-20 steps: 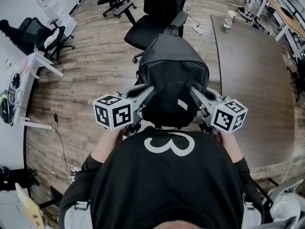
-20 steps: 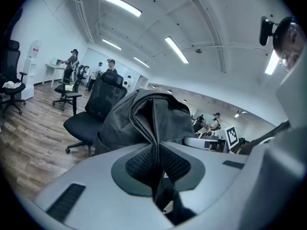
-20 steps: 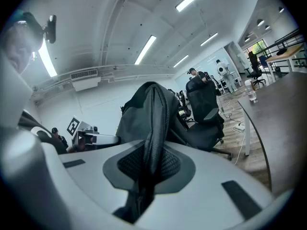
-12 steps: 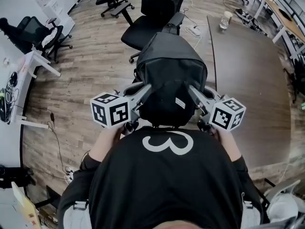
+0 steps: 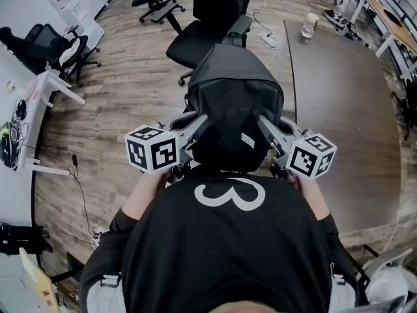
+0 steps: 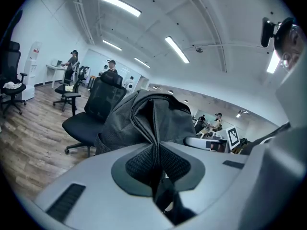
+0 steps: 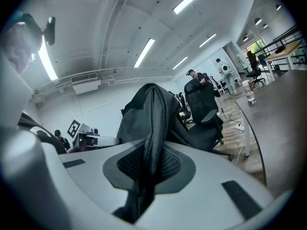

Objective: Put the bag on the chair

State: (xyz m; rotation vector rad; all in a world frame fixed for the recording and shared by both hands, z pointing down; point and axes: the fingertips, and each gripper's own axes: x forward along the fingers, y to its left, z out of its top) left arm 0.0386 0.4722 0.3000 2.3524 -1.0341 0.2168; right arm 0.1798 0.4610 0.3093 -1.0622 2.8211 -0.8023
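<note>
worktop (image 5: 345, 116): brown, right side | cup (image 5: 307, 27): upright, far end of worktop | floor (image 5: 117, 103): wood plank, white cables (image 5: 266, 41) lying on it | spare office chairs (image 5: 49, 44): far left

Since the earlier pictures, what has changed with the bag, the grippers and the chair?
Nothing visibly changed. The left gripper and the right gripper stay shut on the bag, held up in front of the chair, not yet on it.
</note>
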